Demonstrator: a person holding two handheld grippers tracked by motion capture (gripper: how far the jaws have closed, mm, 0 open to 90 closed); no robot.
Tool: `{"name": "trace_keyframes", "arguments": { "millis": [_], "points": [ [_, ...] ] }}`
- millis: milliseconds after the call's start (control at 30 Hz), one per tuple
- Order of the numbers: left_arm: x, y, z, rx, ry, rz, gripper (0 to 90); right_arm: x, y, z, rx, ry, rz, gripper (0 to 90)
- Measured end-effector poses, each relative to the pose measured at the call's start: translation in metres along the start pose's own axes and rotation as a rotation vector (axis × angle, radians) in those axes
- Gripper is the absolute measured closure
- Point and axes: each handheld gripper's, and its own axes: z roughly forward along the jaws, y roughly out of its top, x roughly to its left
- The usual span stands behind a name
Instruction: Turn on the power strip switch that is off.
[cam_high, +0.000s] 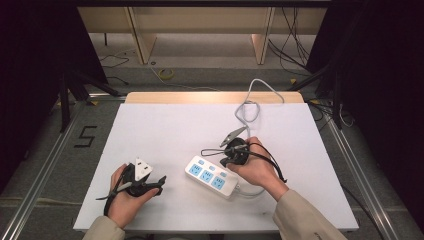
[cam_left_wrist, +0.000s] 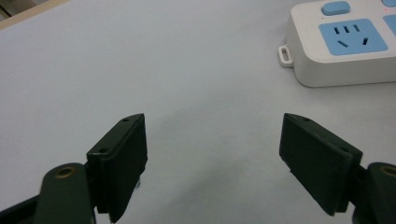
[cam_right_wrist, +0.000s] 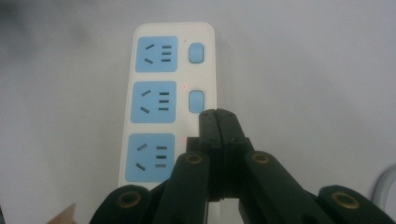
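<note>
Over the white plastic power strip with blue sockets (cam_right_wrist: 170, 105), press its switch squarely with empty, closed right tongs (cam_right_wrist: 217, 114), keeping wide-open, empty left tongs (cam_left_wrist: 212, 154) clear.

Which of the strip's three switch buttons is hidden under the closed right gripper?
The nearest one, beside the bottom socket: the right gripper covers it, jaws shut. The middle button and far button show fully.

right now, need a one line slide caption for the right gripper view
Shut right gripper poised over the third switch of a white power strip with three blue sockets, on a white table.
</note>
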Motion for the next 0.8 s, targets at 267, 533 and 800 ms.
{"name": "trace_keyframes", "arguments": {
  "millis": [267, 533, 800],
  "points": [
    [0.000, 0.000, 0.000, 0.000, 0.000, -0.002, 23.3, 0.001, 0.006, 0.004, 0.007, 0.008, -0.001, 90.0],
    [0.000, 0.000, 0.000, -0.002, -0.001, -0.003, 23.3, 0.001, 0.014, 0.009, 0.008, 0.007, -0.009, 90.0],
    [0.000, 0.000, 0.000, -0.003, -0.001, -0.003, 23.3, 0.002, 0.016, 0.016, 0.028, 0.007, -0.013, 90.0]
  ]
}}
